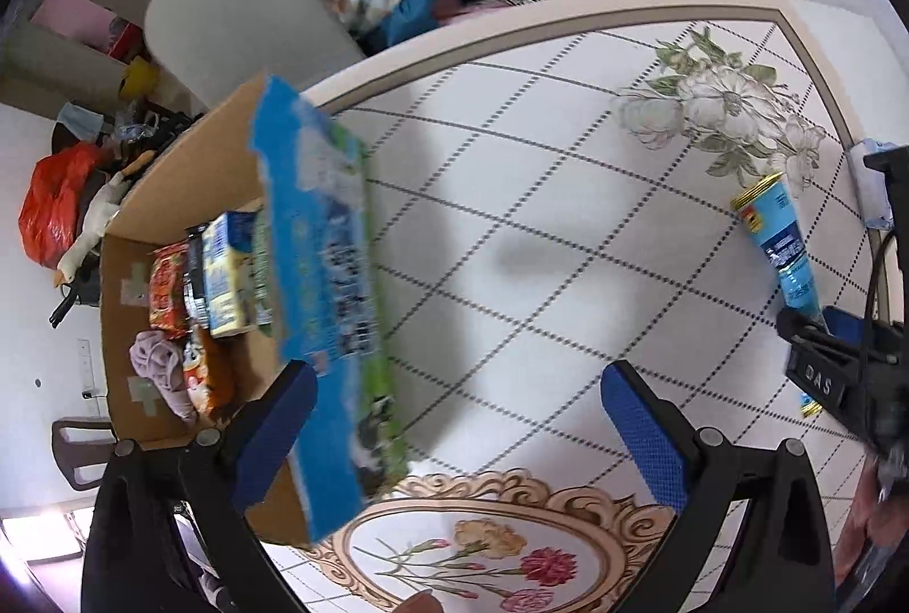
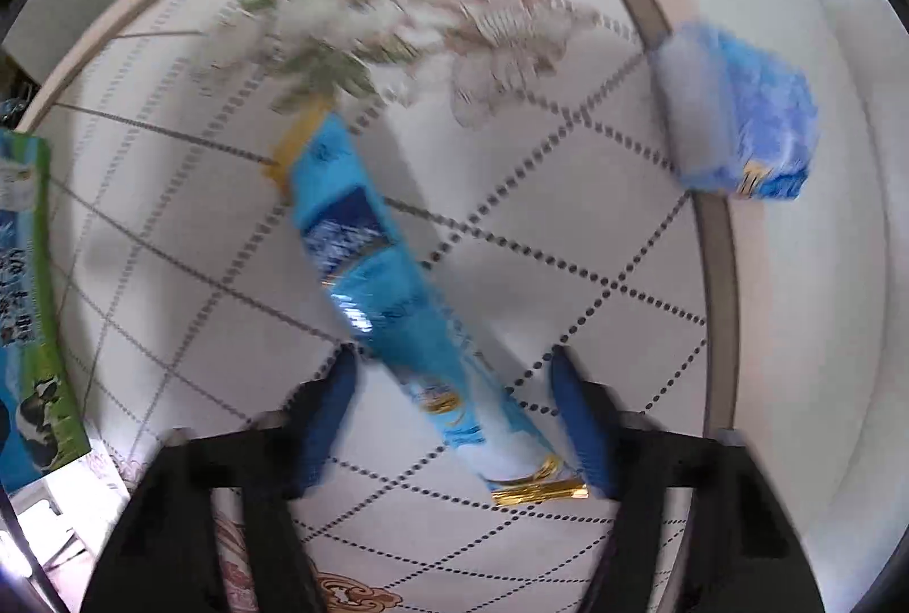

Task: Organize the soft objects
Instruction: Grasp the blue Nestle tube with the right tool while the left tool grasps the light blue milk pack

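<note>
Left gripper (image 1: 459, 434) has its jaws spread wide w/ nothing between the blue pads, pointing down at the table (image 1: 568, 226), which fills most of both views w/ its white dotted-grid cloth and flower prints. Cardboard box (image 1: 187, 192) sits just off to its left at the table edge, open-topped, w/ a big blue-and-green flat pack (image 1: 324, 272) standing up out of it, lower end right beside the left pad. Deeper in the box, further left: snack packets (image 1: 170, 289), a carton and a bunched-up pinkish cloth (image 1: 156, 363).

Right gripper (image 2: 454, 420) is at a mid-width opening, straddling the near end of a long blue sachet (image 2: 369, 266) w/ gold crimped ends that lies diagonally on the cloth. Right pad looks to be touching the sachet's gold end, left pad clearly off it, so no pinch afaict, though it's blurry. Sachet runs up and away to the left from the fingers. Same sachet shows in the left cam way off to the right (image 1: 784, 244).

Small blue-white soft pack (image 2: 738, 124) sits far up-right of the right gripper, at the table edge, well apart from the sachet. Too smeared to read any label.
</note>
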